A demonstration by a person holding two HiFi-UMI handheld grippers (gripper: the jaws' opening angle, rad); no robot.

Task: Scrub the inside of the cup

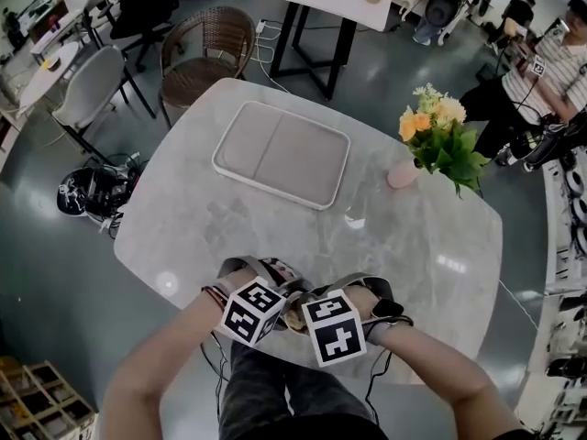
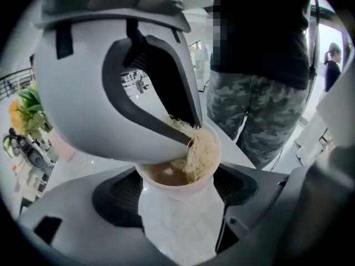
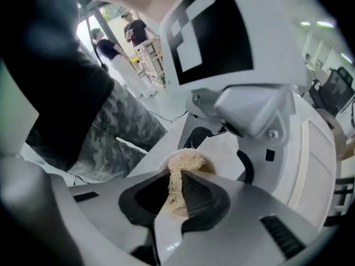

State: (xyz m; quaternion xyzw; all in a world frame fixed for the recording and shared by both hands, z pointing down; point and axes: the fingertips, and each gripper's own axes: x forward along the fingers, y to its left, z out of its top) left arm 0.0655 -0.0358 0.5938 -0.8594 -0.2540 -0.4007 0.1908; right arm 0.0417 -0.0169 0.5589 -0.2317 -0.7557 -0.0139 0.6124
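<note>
A pale cup [image 2: 183, 226] with a brown-stained inside stands between the pads of my left gripper [image 2: 178, 201], which is shut on its wall. A tan fibrous scrubber [image 2: 204, 148] is pinched in my right gripper [image 3: 175, 195] and pushed down into the cup's mouth against the far inner wall. The right gripper view shows the scrubber [image 3: 184, 162] running from its jaws over the cup's rim [image 3: 212, 165]. Seen from the head, both grippers meet at the table's near edge: left [image 1: 273, 293], right [image 1: 319, 308], with the cup [image 1: 293, 317] mostly hidden between them.
On the marble table [image 1: 413, 246], a grey-white tray [image 1: 282, 152] lies at the far middle and a pink vase [image 1: 402, 174] of flowers [image 1: 440, 134] stands at the far right. Chairs and other tables stand beyond. The person's legs are close below the grippers.
</note>
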